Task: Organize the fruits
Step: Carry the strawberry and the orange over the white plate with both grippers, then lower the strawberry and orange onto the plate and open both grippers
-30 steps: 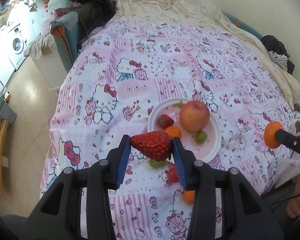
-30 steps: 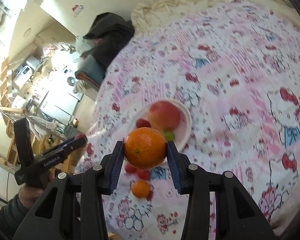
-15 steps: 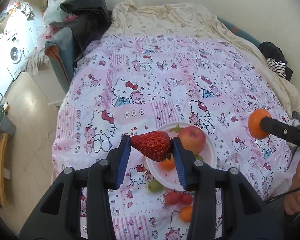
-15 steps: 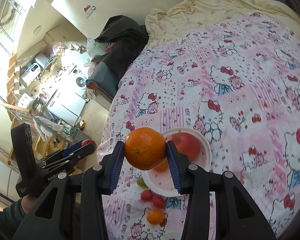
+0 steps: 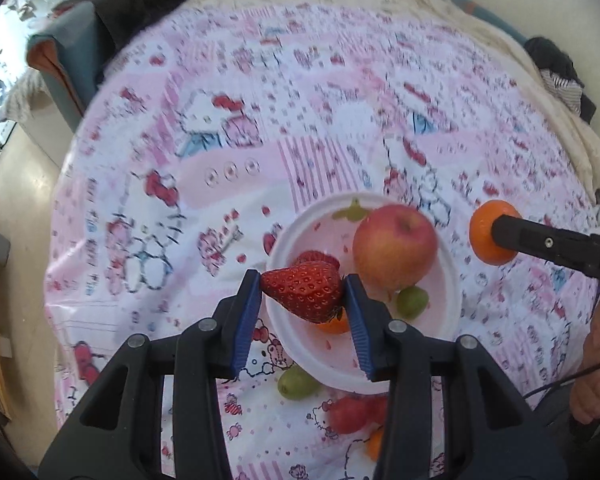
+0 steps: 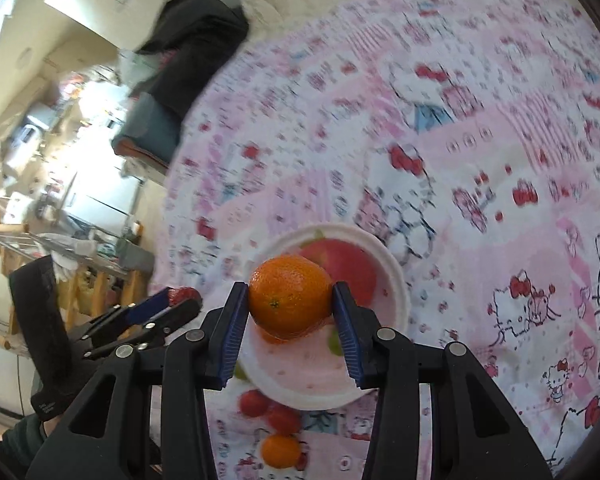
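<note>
Left tongs (image 5: 303, 294) pinching soft, bruisable strawberry (image 5: 305, 290) at its flanks; right tongs (image 6: 290, 305) clamping firmer tangerine (image 6: 289, 301) across its middle, probably hovering over plate (image 5: 449, 304).

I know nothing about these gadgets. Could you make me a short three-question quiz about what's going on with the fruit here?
1. True or false: the left gripper grips a strawberry.
2. What does the right gripper hold? A) an apple B) an orange C) a grape
3. Fill in: the largest fruit on the white plate is the ____.

Key
1. True.
2. B, the orange.
3. The apple, beside a green grape.
</note>
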